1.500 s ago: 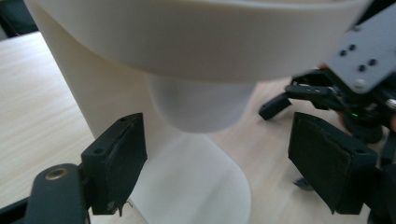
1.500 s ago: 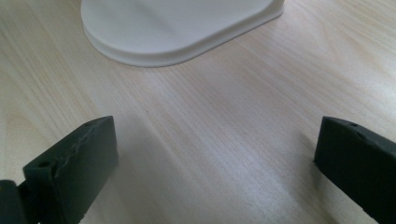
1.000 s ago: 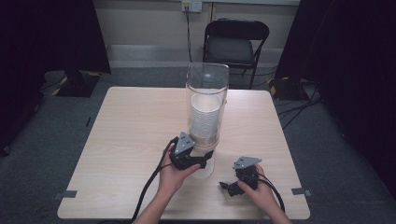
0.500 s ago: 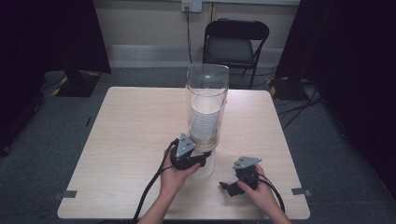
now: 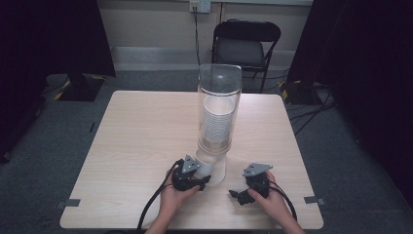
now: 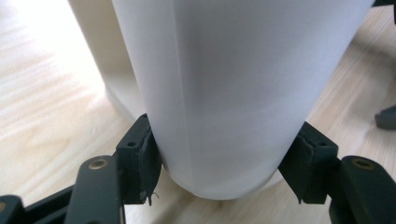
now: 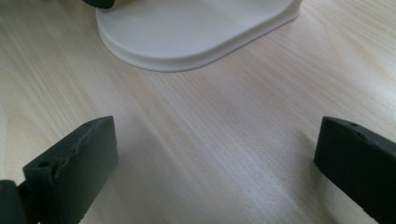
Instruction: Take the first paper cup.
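Observation:
A tall clear cup dispenser (image 5: 219,105) holding a stack of white cups stands on a cream base (image 7: 196,32) at the table's front middle. My left gripper (image 5: 202,179) is shut on a white paper cup (image 5: 207,166) drawn out under the dispenser; in the left gripper view the cup (image 6: 229,93) sits squeezed between both pads (image 6: 144,163). My right gripper (image 5: 234,195) rests to the right near the front edge, open, with bare wood between its jaws (image 7: 215,158).
The light wooden table (image 5: 141,131) has open room on its left and far side. A black folding chair (image 5: 246,44) stands behind the table. Cables trail from both grippers over the front edge.
The left gripper has pulled the white cup down and slightly toward me, so more of it shows below the dispenser. The right gripper has stayed put.

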`<state>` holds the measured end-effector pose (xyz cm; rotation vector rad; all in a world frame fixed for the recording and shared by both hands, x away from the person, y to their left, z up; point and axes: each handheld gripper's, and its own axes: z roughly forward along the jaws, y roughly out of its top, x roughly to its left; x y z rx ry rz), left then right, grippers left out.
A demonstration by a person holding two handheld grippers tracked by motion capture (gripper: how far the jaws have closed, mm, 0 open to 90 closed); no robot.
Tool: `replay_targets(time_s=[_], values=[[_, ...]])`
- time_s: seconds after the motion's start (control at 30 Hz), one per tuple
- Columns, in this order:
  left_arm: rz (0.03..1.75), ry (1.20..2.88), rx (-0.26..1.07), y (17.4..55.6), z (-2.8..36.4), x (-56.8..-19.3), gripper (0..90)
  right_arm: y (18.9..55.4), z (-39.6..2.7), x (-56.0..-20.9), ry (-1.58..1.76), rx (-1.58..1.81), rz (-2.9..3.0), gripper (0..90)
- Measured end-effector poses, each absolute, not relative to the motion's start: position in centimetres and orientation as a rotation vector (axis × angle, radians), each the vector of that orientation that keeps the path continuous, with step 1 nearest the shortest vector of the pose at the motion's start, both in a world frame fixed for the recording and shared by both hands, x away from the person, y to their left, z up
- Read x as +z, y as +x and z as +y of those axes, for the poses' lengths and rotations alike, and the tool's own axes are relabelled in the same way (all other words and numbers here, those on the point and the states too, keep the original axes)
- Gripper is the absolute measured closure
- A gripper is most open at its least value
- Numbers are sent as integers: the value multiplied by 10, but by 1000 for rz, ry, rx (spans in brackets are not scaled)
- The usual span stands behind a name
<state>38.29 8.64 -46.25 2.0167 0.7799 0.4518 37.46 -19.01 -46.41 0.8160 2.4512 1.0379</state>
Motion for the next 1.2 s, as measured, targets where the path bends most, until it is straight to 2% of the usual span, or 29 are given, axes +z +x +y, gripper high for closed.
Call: replay_targets(time_s=[0.47,1.2], values=[[775,2044,476,377,111,-464,359,375,-190,-464,816,1038,2451,0],[951,2020,514,387,156,-466,353,375,-190,-464,817,1038,2450,0]])
